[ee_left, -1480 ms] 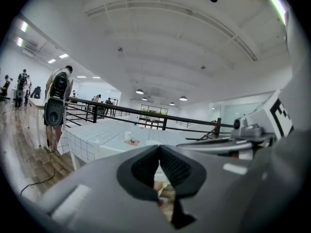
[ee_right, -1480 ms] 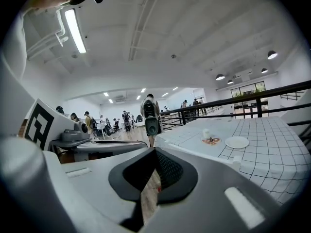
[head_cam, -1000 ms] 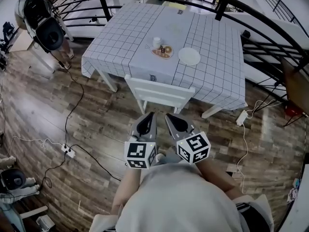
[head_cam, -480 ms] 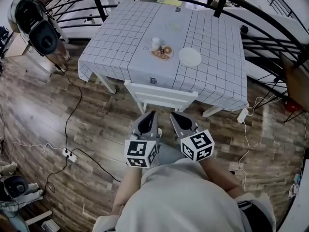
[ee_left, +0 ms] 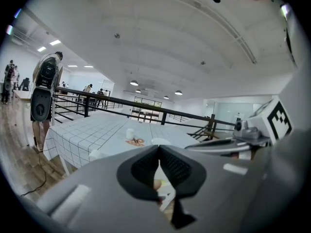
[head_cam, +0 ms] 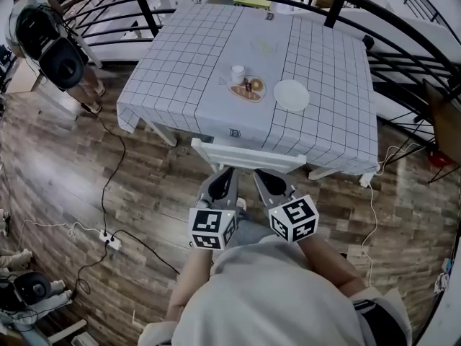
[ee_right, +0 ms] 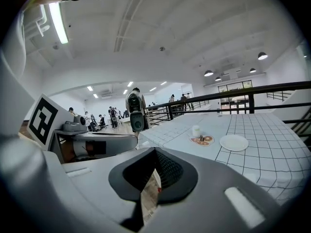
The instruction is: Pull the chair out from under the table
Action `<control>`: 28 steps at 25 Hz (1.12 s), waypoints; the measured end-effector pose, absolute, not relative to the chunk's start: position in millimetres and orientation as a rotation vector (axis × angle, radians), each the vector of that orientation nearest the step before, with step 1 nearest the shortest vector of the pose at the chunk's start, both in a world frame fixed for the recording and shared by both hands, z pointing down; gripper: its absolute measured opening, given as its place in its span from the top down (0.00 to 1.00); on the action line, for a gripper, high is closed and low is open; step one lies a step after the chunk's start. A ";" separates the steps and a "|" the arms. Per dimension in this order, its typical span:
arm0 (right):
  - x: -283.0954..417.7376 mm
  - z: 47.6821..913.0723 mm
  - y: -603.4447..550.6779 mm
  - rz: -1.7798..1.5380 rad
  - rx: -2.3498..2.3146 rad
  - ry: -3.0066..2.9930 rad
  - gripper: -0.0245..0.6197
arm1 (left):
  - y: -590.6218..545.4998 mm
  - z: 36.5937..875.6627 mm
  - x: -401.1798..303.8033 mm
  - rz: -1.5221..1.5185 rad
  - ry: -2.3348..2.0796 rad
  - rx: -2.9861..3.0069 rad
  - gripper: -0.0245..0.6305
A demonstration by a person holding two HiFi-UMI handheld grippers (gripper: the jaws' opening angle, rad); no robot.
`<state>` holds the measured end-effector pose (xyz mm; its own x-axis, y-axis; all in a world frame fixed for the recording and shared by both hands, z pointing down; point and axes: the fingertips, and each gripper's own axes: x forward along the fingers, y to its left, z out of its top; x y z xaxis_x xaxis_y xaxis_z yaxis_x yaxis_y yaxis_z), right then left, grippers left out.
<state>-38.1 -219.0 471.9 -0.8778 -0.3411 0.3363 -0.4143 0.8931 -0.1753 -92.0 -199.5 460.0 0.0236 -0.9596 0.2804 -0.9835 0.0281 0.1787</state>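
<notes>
Both sets of jaws are pressed together, nothing between them. Our left gripper (head_cam: 227, 173) and right gripper (head_cam: 262, 175) sit side by side, just near the back rail of the white chair (head_cam: 245, 155). It's tucked under the checked-cloth worktop (head_cam: 180, 71), only its back showing.

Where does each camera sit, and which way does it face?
Head view: on the person's head, facing steeply down on the chair and table; shows the torso, forearms, left gripper and right gripper.
Left gripper view: on the left gripper, facing along its shut jaws across the table; the right gripper shows at the right edge.
Right gripper view: on the right gripper, facing along its shut jaws across the table; the left gripper shows at the left.
Shared: all three show the plate.
</notes>
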 end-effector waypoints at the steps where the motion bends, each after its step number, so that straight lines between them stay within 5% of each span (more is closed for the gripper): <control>1: -42.1 472.3 -222.3 0.347 0.560 -2.758 0.96 | -203.9 460.0 -95.7 0.106 -1.983 1.984 0.95; 18: -65.1 483.8 -281.0 0.300 0.633 -2.681 0.96 | -262.6 479.9 -123.6 0.288 -1.804 2.108 0.95; 28: -62.8 507.8 -292.8 0.245 0.508 -2.538 0.96 | -277.7 514.7 -124.8 0.646 -1.574 2.232 0.94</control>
